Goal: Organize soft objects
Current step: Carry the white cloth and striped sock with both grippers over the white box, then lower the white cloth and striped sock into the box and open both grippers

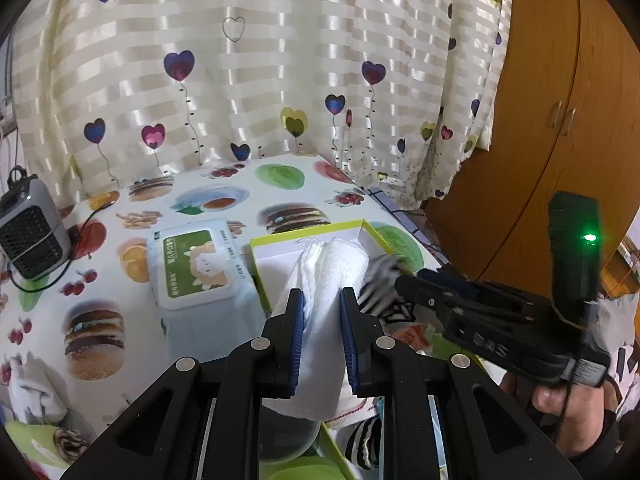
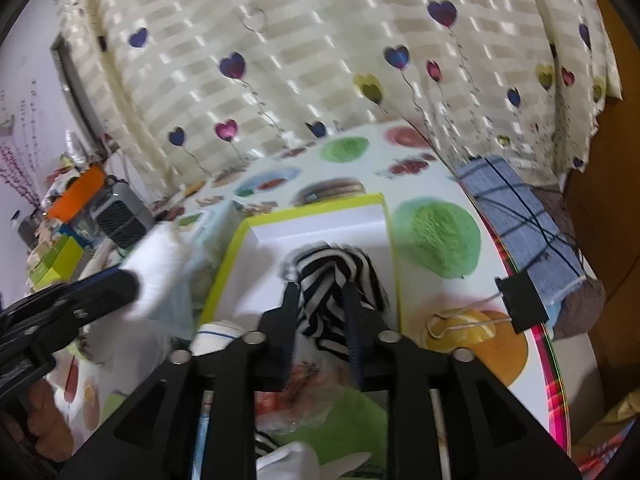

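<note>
A curtain point(image 1: 256, 80) with heart balloons hangs along the far edge of the tabletop point(image 1: 120, 344), and a wooden wardrobe point(image 1: 560, 120) stands past its right edge. The tabletop wears a food-print cover; its right rim carries a black binder clip point(image 2: 522, 304), with a blue checked cloth point(image 2: 516, 216) just beyond. A shallow box point(image 1: 320, 236) with a lime-green rim sits near the middle, its far white floor bare. A pack of wipes point(image 1: 196, 264) lies just left of it, and a small grey heater point(image 1: 30, 232) stands at the far left.

The left gripper point(image 1: 322, 340) has its jaws closed on a white towel point(image 1: 332, 280) held over the box. The right gripper point(image 2: 322, 332) has its jaws pinched on a black-and-white striped sock point(image 2: 332, 280), also over the box.
</note>
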A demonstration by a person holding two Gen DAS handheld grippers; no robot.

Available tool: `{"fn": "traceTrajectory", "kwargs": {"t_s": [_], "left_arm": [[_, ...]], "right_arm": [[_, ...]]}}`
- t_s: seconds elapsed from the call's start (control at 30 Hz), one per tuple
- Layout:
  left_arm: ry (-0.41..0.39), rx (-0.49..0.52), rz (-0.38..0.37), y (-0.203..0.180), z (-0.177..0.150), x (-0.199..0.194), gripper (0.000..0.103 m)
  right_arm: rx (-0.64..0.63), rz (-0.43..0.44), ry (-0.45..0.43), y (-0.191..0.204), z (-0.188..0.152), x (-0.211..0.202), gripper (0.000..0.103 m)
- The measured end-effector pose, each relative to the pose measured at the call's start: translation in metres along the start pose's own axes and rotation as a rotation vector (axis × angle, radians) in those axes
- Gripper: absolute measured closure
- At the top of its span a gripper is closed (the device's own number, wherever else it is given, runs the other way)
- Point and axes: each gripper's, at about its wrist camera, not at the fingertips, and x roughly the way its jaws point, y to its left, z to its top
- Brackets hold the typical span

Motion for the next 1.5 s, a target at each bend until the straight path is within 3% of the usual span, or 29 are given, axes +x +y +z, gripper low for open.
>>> {"fn": "traceTrajectory", "kwargs": {"t_s": [0.03, 0.6, 0.77, 0.93, 1.5], "left_arm": [[0.003, 0.000, -0.002, -0.001, 0.000, 0.002, 0.086], [0.085, -0.039, -0.029, -0.006, 0.008, 0.042, 0.086], [0.101, -0.066, -0.027, -0.004, 0.013, 0.052, 0.079], [0.068, -0.074, -0.044, -0.001, 0.017, 0.045, 0.068], [0.026, -0.065, -0.015, 0.003, 0.000, -0.010, 0.068]], "right_arm": [[-0.002, 0.012, -0.012, 0.001, 0.000, -0.003, 0.052], [0.037, 0.034, -0.055, -0.003, -0.006, -0.024, 0.052], [0.038, 0.032, -0.054, -0.003, -0.006, -0.024, 0.052], [0.037, 0.034, -0.063, -0.002, -0.007, -0.030, 0.052], [-0.021, 0.045, -0.078, 0.034, -0.015, -0.060, 0.052]]}}
